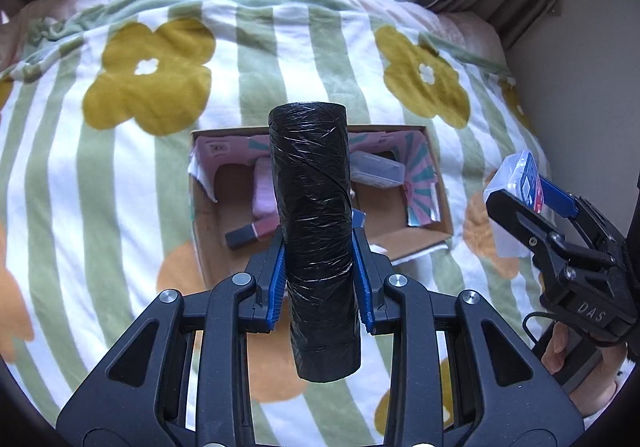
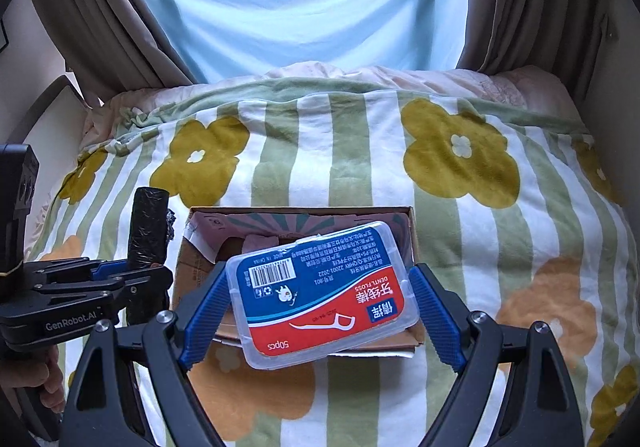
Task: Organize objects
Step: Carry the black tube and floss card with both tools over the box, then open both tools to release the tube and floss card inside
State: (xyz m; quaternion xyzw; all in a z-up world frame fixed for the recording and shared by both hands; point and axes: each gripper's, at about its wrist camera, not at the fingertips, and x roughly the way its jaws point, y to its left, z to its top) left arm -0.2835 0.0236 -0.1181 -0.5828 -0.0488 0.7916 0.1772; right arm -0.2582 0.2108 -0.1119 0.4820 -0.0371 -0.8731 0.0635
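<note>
My left gripper (image 1: 319,243) is shut on a black roll of plastic bags (image 1: 308,167), which stands up between the blue pads (image 1: 278,275). It hovers above the near side of an open cardboard box (image 1: 200,215) on the bed. My right gripper (image 2: 320,271) is shut on a clear dental floss case (image 2: 320,295) with a red and blue label, just over the box (image 2: 192,263). Each view shows the other gripper: the right gripper (image 1: 528,195) with the floss case (image 1: 516,175), and the left gripper (image 2: 148,271) with the roll (image 2: 148,223).
Inside the box lie a clear plastic case (image 1: 376,167), a pink item (image 1: 262,191) and a small dark stick (image 1: 244,237). A striped flower blanket (image 1: 120,187) covers the bed. Curtains (image 2: 100,7) hang behind. A wall (image 1: 580,87) borders the right side.
</note>
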